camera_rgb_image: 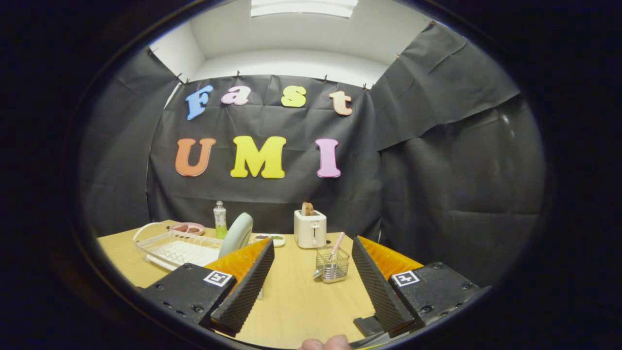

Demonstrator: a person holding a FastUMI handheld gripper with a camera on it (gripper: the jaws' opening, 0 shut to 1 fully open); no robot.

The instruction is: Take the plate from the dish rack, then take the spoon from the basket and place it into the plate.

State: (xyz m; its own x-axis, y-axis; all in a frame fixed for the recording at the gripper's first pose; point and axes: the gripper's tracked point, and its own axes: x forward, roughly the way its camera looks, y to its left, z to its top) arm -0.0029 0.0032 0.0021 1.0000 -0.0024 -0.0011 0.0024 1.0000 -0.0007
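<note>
A pale grey-green plate stands on edge in the white wire dish rack, just beyond my left finger. A small wire basket sits on the wooden table between my fingers and beyond them, with a pink-handled spoon leaning upright in it. My gripper is open, held above the table short of both, with nothing between its fingers.
A white toaster with bread in it stands behind the basket by the black cloth wall. A small bottle, a pink dish and a shallow tray sit behind the rack. A fingertip of a hand shows below the fingers.
</note>
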